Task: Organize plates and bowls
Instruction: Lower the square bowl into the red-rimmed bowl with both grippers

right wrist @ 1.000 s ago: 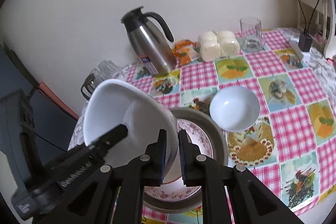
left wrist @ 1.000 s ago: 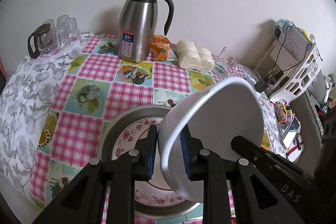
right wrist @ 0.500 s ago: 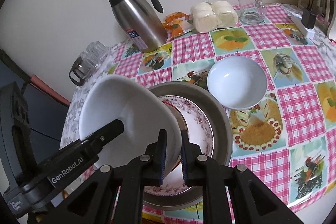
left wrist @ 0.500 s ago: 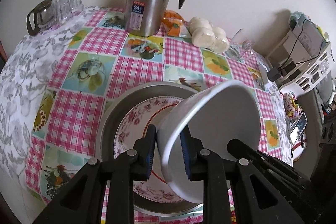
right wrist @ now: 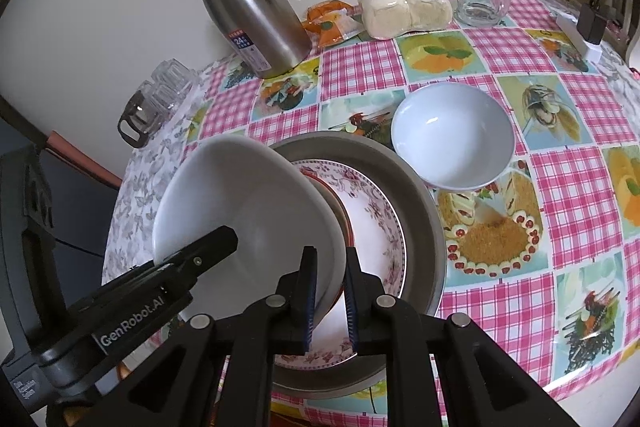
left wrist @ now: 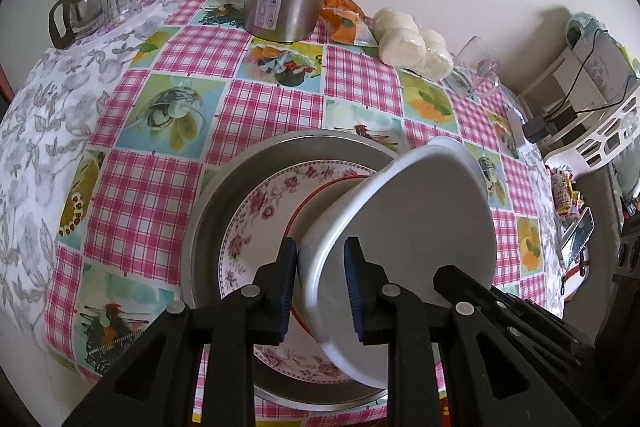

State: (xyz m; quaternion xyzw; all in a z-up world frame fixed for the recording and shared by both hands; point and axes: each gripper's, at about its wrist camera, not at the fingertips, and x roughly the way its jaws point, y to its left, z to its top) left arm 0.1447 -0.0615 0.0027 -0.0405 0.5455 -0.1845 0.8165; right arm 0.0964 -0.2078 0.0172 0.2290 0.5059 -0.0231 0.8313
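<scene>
Left wrist view: a plain white bowl [left wrist: 404, 227] is being pinched at its rim, tilted, by the left gripper [left wrist: 321, 287] and right gripper [right wrist: 329, 297], over a flowered plate [left wrist: 260, 211] inside a metal pan [left wrist: 208, 203].

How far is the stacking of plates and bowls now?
Done: the floral plate lies in the metal tray. In hand: the left gripper and right gripper hold the big white bowl by its rim, tilted over the plate. Left: set it down, then add the small bowl beside the tray.
</scene>
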